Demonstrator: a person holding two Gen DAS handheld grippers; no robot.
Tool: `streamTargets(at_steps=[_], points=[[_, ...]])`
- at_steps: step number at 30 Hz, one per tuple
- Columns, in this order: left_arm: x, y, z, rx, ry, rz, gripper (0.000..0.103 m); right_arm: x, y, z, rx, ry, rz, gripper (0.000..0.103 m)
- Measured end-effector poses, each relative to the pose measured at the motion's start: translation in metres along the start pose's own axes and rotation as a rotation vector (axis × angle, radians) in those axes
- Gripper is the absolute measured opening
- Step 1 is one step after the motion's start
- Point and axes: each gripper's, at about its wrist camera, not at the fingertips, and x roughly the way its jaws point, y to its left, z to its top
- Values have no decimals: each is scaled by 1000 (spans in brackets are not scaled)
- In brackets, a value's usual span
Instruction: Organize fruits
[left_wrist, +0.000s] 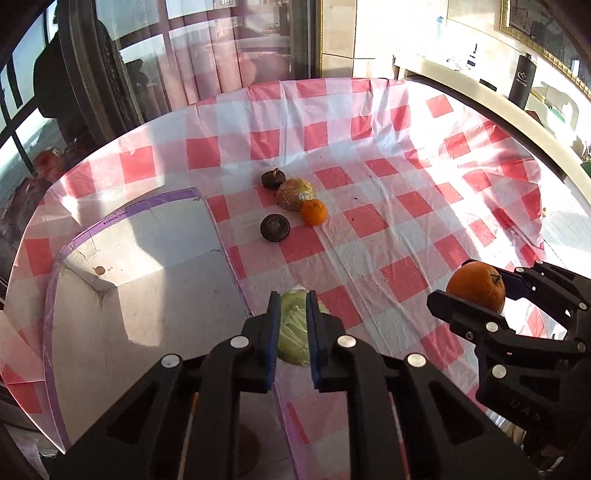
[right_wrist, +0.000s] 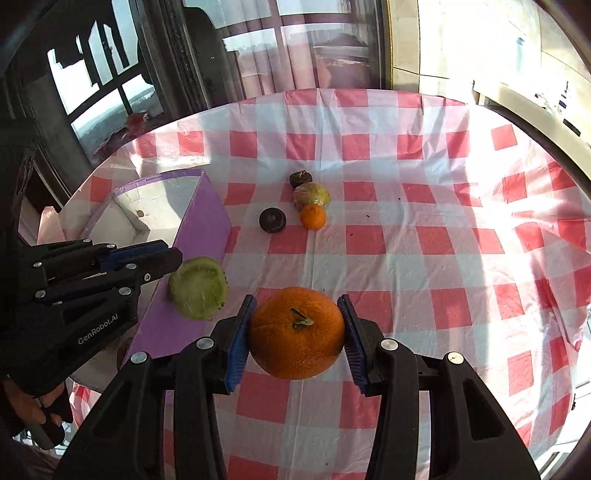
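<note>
A: What is each gripper carrying?

B: The right gripper (right_wrist: 297, 332) is clamped on a large orange (right_wrist: 297, 332), pads on its flanks, stem facing the camera. The left gripper (left_wrist: 291, 328) pinches a pale green, leafy-looking fruit (left_wrist: 295, 328) in a narrow grip, right at the near corner of the white box (left_wrist: 147, 295).

A: How will they handle?

B: The orange looks firm and fairly heavy, with a grippy peel; holding across its widest part seems safe. The green piece looks soft and light, so a gentle squeeze is wiser.

A: What else lies around the box?

B: Beyond its far right corner, on the checked counter (right_wrist: 424, 258), sit two dark fruits (left_wrist: 275, 228) (left_wrist: 273, 178), a wrapped yellowish one (left_wrist: 295, 194) and a small orange (left_wrist: 314, 212), close together.

A: Any obstacles?

B: The box's purple wall (right_wrist: 195, 258) stands upright, so fruit probably must be lifted over its rim. The box is nearly bare inside, and the counter to its right is open.
</note>
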Motion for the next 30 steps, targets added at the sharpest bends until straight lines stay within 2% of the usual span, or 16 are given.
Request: streamTargets(at_steps=[2,4,8,10,11,12,13,14,15,16,18,20,22,24,26,30], points=[[0,23,-5,-47,-1,9,14,6,20,3,-36,5,21,45],[-1,55,-9,-144,0,6,14,14,38,4,-70,18,30,45],[-5,108,-17,-251,4,48,14,17,58,5,-116,18,37,45],[-7,128,-22,-325,8,44,21,18,55,4,-108,21,11,45],[-10,130,-21,-330,-8,28,32,18,49,3,-87,26,-7,45],[-15,126,-18,-309,-32,14,46,20,40,1,-56,34,-27,45],[-19,116,-14,-273,-51,2,54,19,31,-1,-25,40,-47,45],[-23,99,-8,-230,-69,-25,71,18,21,-3,5,43,-66,45],[-23,82,-3,-191,-83,-67,80,16,10,-6,31,43,-85,45],[-22,60,2,-154,-89,-115,81,14,0,-8,51,43,-105,45],[-13,16,6,-64,-48,-181,81,8,-21,-11,92,42,-140,45],[-1,-32,1,56,-17,-214,81,3,-42,-12,133,42,-168,45],[16,-72,-9,199,16,-165,81,0,-60,-14,148,52,-188,45],[41,-98,-18,302,89,-82,81,1,-75,-17,142,71,-195,45],[68,-112,-22,343,179,-40,81,6,-91,-20,142,97,-186,45],[107,-115,-17,433,303,37,81,18,-121,-21,157,130,-150,45]])
